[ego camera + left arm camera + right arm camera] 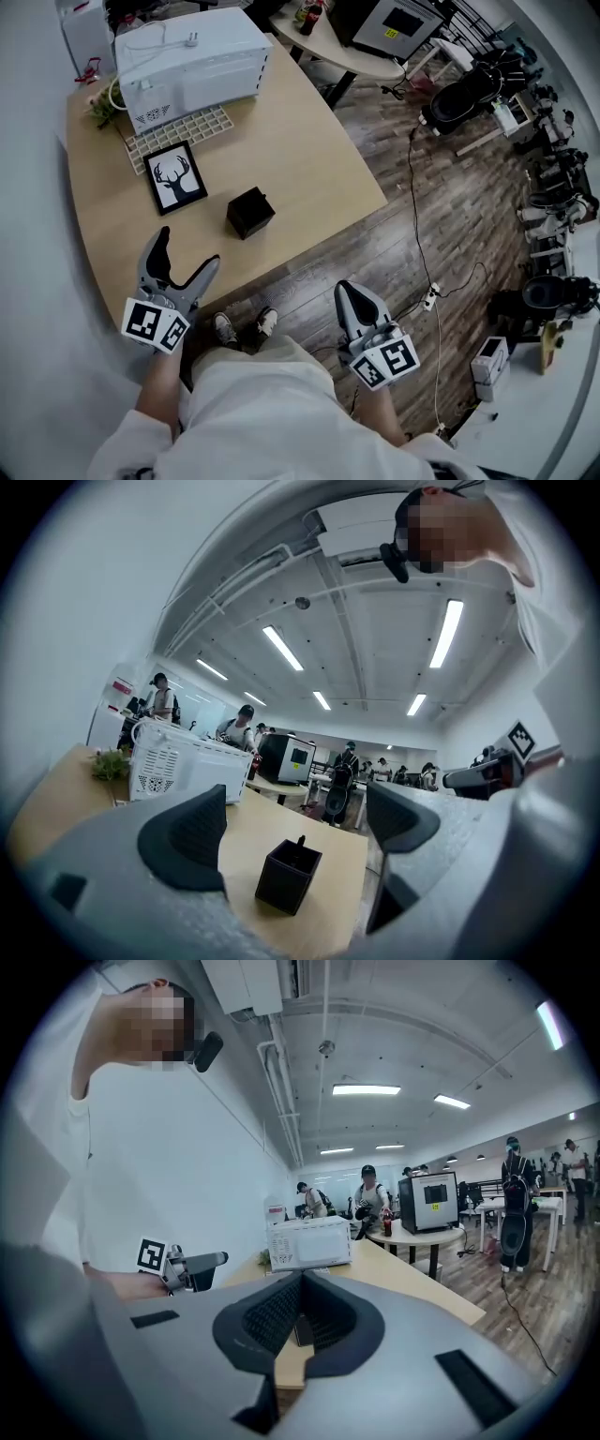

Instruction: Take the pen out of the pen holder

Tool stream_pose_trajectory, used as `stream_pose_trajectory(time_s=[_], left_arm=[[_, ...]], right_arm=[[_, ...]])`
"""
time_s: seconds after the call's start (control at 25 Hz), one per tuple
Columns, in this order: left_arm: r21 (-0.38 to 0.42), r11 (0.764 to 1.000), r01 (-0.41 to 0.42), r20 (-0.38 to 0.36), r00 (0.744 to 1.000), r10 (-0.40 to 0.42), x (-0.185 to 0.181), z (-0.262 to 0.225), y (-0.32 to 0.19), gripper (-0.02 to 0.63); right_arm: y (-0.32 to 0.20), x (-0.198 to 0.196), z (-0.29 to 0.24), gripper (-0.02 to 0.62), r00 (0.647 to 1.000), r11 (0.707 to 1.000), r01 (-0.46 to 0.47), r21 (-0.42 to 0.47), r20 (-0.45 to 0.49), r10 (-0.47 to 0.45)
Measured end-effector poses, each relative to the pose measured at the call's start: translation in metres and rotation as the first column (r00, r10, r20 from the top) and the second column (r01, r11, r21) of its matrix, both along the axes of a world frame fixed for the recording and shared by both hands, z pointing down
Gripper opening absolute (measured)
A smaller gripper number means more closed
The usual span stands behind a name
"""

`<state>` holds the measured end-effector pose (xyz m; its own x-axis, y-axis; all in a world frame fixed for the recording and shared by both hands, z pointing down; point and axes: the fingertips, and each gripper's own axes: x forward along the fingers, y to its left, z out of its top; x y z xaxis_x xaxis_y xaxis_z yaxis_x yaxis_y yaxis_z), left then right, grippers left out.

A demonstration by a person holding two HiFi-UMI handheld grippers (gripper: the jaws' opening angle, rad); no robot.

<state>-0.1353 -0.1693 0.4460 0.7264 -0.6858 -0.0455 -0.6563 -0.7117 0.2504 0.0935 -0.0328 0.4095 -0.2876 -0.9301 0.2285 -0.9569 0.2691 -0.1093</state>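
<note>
Both grippers hanging short of the pen holder, the pen sitting inside it

The left gripper (186,251) is hanging over the near edge of the bench (300,141) with its jaws spread wide and holding nothing; in its own view the black pen holder (250,213) is showing in the gap between them, apart from both. The right gripper (349,292) is hanging off the bench, over the wood floor (450,234), its jaws pressed together on nothing. The pen holder is standing upright near the middle of the near edge, just right of a framed deer picture (176,177). The pen (300,841) is showing only as a dark tip poking above the rim in the left gripper view, and is proving too small to make out in the head view. A white microwave (192,56) is sitting at the far edge
</note>
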Motion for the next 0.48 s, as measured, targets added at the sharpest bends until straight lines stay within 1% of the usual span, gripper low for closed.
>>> stream_pose_trajectory(time_s=[0.16,0.36,0.48], left_arm=[[-0.003,0.999,-0.037,0.024,0.999,0.037,0.033,0.002,-0.014,0.462],[-0.006,1.000,-0.023,0.070,0.997,0.024,0.057,0.006,-0.037,0.462],[-0.018,1.000,-0.021,0.115,0.993,0.023,0.076,0.009,-0.047,0.462]], right_arm=[[-0.019,0.017,0.004,0.002,1.000,1.000,-0.005,0.014,0.027,0.004],[-0.059,0.042,0.000,0.002,0.997,0.998,0.036,0.055,0.064,-0.040],[-0.086,0.056,-0.005,0.002,0.994,0.995,0.070,0.074,0.079,-0.075]])
